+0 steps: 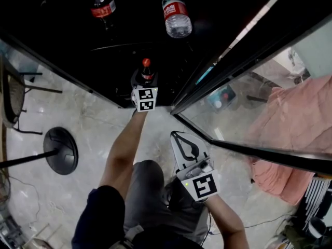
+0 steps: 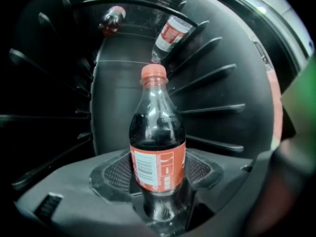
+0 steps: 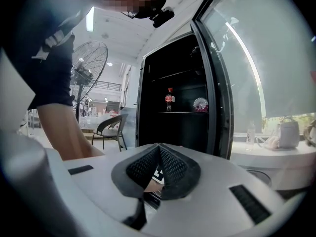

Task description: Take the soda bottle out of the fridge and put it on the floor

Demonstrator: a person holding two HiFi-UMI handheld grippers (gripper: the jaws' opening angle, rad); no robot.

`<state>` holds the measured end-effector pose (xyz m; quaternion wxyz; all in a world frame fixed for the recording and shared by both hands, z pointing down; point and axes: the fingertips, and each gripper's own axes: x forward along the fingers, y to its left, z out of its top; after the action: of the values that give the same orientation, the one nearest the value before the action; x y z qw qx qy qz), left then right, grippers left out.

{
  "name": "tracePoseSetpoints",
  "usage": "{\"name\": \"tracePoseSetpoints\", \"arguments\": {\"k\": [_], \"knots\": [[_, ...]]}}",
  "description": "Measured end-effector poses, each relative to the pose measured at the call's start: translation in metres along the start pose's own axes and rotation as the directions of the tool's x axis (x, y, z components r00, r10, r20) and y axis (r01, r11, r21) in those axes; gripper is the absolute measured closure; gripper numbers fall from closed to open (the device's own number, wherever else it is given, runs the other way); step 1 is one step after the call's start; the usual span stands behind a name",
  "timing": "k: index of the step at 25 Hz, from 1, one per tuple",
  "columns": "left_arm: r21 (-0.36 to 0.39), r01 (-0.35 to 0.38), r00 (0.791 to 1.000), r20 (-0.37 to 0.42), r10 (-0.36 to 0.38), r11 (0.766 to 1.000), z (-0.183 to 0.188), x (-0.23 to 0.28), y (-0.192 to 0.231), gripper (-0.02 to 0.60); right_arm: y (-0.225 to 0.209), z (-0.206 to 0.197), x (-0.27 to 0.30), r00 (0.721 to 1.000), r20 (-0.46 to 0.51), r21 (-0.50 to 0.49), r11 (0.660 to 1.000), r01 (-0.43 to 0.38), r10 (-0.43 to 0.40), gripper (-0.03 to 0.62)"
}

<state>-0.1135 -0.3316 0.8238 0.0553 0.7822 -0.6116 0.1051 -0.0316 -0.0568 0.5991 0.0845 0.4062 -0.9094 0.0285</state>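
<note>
Your left gripper (image 2: 158,179) clamps the soda bottle (image 2: 157,147) at its label, upright inside the fridge (image 1: 104,51). Your right gripper (image 3: 159,152) is outside, pads together, empty.

The person wears a dark navy short-sleeved top (image 1: 96,214), seen at lower left of the head view. Its sleeve (image 3: 47,48), at upper left of the right gripper view, carries pale stripes. Grey legwear (image 1: 150,191) shows at lower centre.

The right gripper (image 1: 178,137) has a white shell, black-edged jaws, black mesh-textured pads (image 3: 173,167) and two black rectangular insets. A small green light sits beside its marker cube (image 1: 204,185), which is white with black square patterns.

The left gripper (image 1: 146,75) has a dark body and a matching second cube (image 1: 146,99).
</note>
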Motion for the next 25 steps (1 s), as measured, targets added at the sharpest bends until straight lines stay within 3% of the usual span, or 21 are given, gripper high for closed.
{"name": "tracePoseSetpoints", "arguments": {"k": [10,25], "knots": [[0.053,0.087,0.996,0.030,-0.088,0.995,-0.007,-0.066,-0.008,0.264,-0.014,-0.031,0.004,1.000,-0.026,-0.012,1.000,-0.012,0.012,0.576],[0.084,0.215,0.974,0.057,-0.220,0.973,-0.025,-0.141,-0.021,0.264,-0.001,-0.077,0.034,0.993,-0.039,0.004,0.994,-0.110,0.110,0.576]]}}
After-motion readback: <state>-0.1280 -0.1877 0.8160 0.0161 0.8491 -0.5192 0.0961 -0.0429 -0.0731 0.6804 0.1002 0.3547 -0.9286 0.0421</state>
